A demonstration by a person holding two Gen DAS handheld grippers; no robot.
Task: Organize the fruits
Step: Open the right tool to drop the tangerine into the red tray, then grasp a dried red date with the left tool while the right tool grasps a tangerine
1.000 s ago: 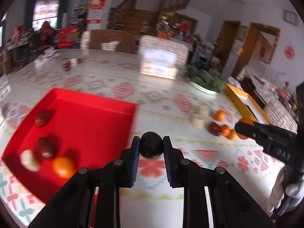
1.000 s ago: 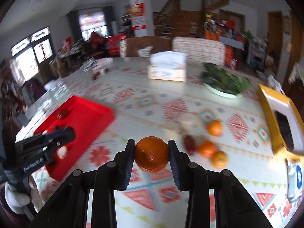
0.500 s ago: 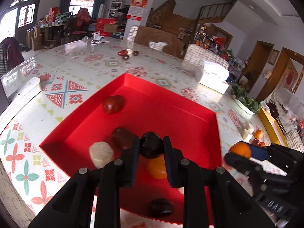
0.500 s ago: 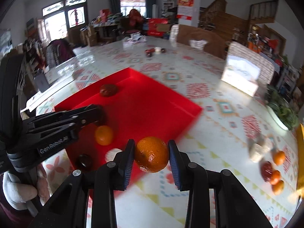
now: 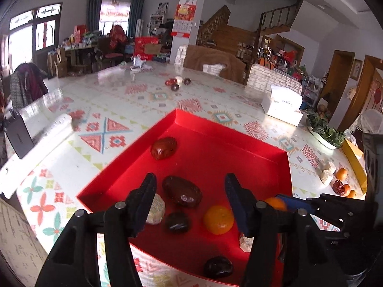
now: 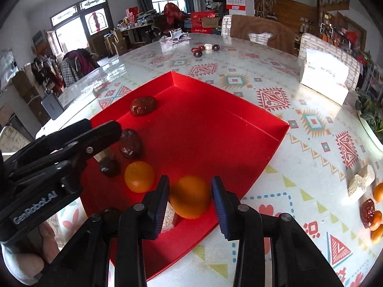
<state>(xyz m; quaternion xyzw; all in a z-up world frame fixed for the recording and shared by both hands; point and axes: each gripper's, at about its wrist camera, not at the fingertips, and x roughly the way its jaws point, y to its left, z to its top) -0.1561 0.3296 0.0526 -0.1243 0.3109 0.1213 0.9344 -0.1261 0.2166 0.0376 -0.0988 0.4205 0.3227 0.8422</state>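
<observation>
A red tray lies on the patterned table. It holds red dates, small dark fruits, an orange and pale pieces. My left gripper is open and empty above the tray. My right gripper is open; a blurred orange sits between its fingers, free of the pads, just above the tray floor. The right gripper also shows in the left wrist view.
More oranges, a date and a pale piece lie on the table to the right. A tissue box, a plant dish, a yellow box and a far fruit cluster stand beyond. A laptop is at the left.
Both grippers have opened over the tray. The left one dropped its dark fruit into the tray. The right one has released the orange, which is falling.
</observation>
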